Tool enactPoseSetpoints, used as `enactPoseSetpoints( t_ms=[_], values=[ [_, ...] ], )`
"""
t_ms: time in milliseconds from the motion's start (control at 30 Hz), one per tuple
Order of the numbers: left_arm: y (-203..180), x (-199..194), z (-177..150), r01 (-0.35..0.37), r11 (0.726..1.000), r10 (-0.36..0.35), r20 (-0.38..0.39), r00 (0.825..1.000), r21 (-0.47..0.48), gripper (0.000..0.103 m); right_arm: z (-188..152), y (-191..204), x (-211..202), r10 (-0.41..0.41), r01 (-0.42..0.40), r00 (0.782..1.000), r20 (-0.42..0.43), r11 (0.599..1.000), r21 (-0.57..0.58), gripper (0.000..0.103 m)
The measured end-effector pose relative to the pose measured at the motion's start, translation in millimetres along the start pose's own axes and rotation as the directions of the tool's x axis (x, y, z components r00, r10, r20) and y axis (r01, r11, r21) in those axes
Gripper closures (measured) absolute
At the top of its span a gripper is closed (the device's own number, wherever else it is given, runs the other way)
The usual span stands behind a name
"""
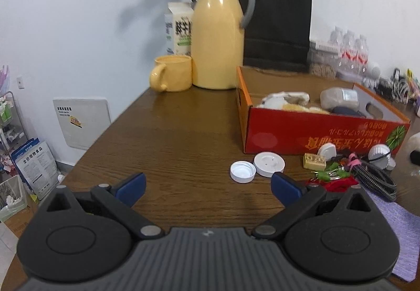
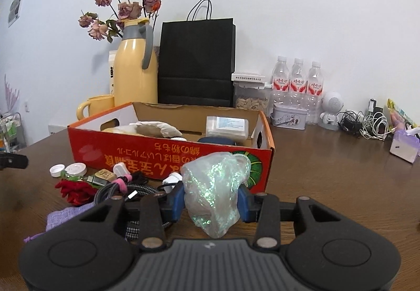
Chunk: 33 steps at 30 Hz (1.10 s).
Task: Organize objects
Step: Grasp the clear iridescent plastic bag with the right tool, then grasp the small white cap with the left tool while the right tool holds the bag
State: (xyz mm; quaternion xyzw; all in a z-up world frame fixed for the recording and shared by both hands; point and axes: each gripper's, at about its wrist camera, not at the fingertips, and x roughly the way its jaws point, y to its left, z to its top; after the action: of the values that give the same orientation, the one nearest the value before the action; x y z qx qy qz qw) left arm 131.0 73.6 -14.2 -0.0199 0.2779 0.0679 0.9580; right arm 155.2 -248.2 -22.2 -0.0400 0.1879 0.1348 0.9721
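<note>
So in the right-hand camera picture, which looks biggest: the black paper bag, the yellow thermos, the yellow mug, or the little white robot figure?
1. black paper bag
2. yellow thermos
3. yellow mug and white robot figure: too alike to rank, the mug partly hidden behind the red box.

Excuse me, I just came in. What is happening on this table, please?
A person is tidying small things into the red cardboard box with two handheld grippers. The right gripper is shut on a glittery translucent bag, held just in front of the box. The left gripper is open and holds nothing, above bare table. Loose items wait beside the box: two white lids, a braided cable, a red fabric flower. The box already holds several things.
</note>
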Motion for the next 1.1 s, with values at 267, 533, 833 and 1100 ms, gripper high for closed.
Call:
enactPoseSetpoints(
  t_ms=[267, 533, 833, 1100],
  values=[
    [-16, 40, 9, 0.010, 0.998, -0.005, -0.085, 0.996, 0.059, 0.000, -1, 1, -2, 0.001, -0.001, 1.000, 0.008, 1.000, -0.009, 0.064],
    [-23, 61, 12, -0.015, 0.996, 0.023, -0.103, 0.994, 0.083, 0.000, -1, 2, -2, 0.003, -0.003, 1.000, 0.009, 1.000, -0.008, 0.064],
    [-21, 67, 11, 0.039, 0.998, -0.033, -0.108, 0.994, 0.052, 0.044, -2, 3, -1, 0.005, -0.004, 1.000, 0.011, 1.000, -0.009, 0.064],
    [-19, 62, 8, 0.059, 0.998, -0.058, -0.072, 0.996, 0.024, 0.074, -2, 4, -1, 0.005, -0.005, 1.000, 0.010, 1.000, -0.009, 0.064]
  ],
)
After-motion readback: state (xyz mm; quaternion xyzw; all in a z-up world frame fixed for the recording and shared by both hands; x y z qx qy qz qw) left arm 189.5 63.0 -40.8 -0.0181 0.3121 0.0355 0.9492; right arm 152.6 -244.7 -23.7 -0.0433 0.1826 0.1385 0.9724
